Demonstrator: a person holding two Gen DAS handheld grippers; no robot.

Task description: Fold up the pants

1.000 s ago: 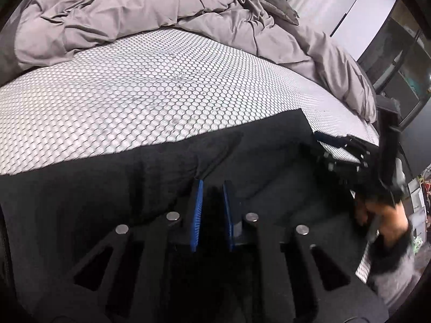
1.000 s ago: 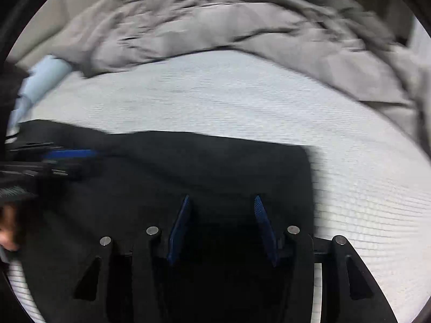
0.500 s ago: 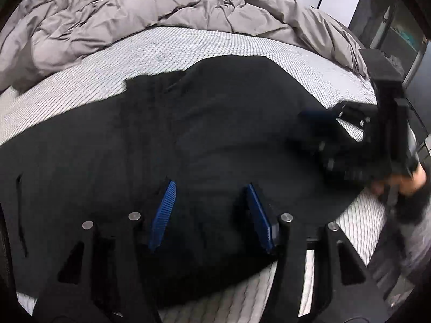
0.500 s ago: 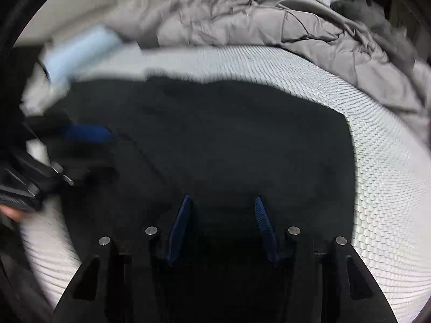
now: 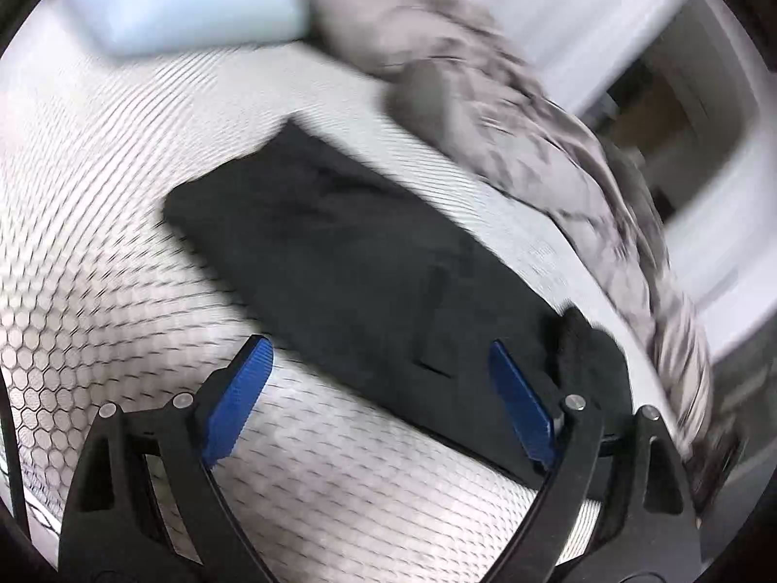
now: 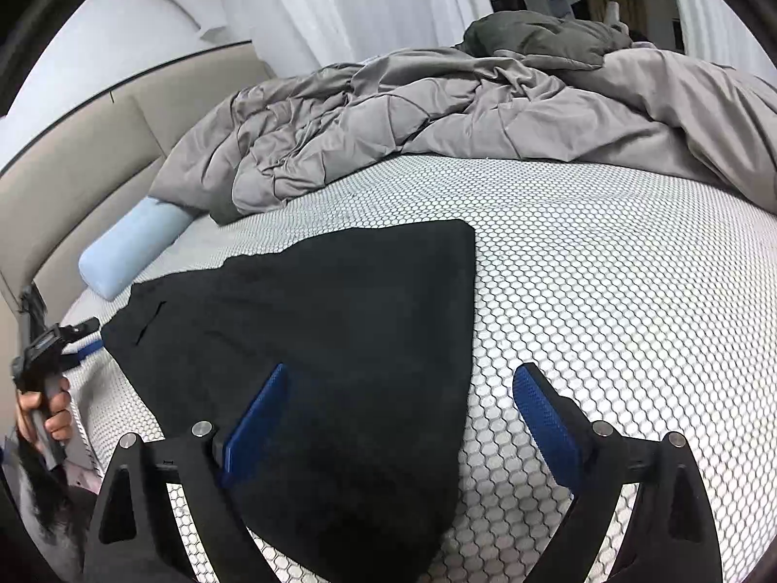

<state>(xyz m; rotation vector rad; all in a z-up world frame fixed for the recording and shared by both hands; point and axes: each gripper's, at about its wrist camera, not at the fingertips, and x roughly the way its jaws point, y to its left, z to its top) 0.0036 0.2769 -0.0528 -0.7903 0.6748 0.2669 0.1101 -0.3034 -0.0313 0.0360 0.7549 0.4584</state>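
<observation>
Pants: the black pants (image 6: 311,340) are lying folded flat on the white honeycomb-patterned mattress (image 6: 607,291), nearer its front edge.
Left gripper: the left gripper (image 5: 379,388) is hanging over the near edge of the pants, its jaws having just been opening; they are standing wide apart and the blue pads (image 5: 238,398) are pressing on nothing.
Right gripper: the right gripper (image 6: 403,418) is hovering above the pants' right edge, jaws also just opened wide, nothing clamped.
Bedding: a rumpled grey duvet (image 6: 437,111) is lying behind, with a pale blue pillow (image 6: 131,252) at the left.
Hand: the person's hand (image 6: 46,413) is gripping the left tool's handle.
</observation>
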